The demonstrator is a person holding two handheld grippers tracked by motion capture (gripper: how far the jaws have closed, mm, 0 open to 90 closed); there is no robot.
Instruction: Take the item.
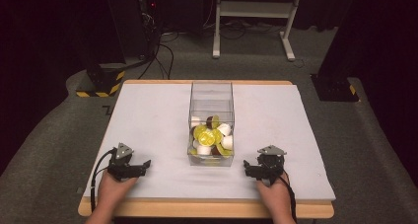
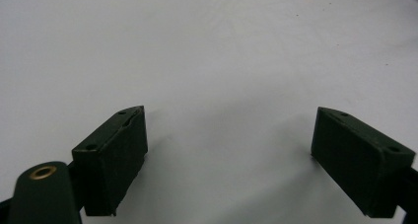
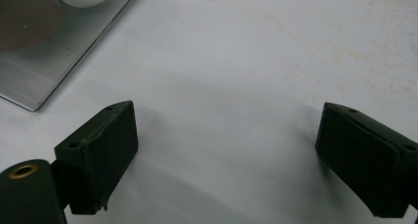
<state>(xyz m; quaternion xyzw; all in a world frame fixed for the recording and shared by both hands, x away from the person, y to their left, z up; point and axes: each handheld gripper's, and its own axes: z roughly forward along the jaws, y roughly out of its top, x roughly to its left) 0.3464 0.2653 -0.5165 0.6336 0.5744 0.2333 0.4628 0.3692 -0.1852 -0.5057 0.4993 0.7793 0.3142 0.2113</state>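
My left hand-held gripper (image 1: 144,164) and right hand-held gripper (image 1: 246,167) rest wide open, empty, on the tabltop's white mat (image 1: 148,115). The clear box (image 1: 212,93) of coffee capsules (image 1: 211,135) stands at my twelve o'clock, between them.

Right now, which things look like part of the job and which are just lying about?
Likely the job:
clear box on the table
yellow, white and brown pieces inside it
left tongs and right tongs, both open

Just around:
white stand
floor cables
striped base

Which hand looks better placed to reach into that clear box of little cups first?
Probably the right tongs: open, and slightly nearer the clear plastic box, whose corner shows in their own view. The left tongs, also open, face bare white table.
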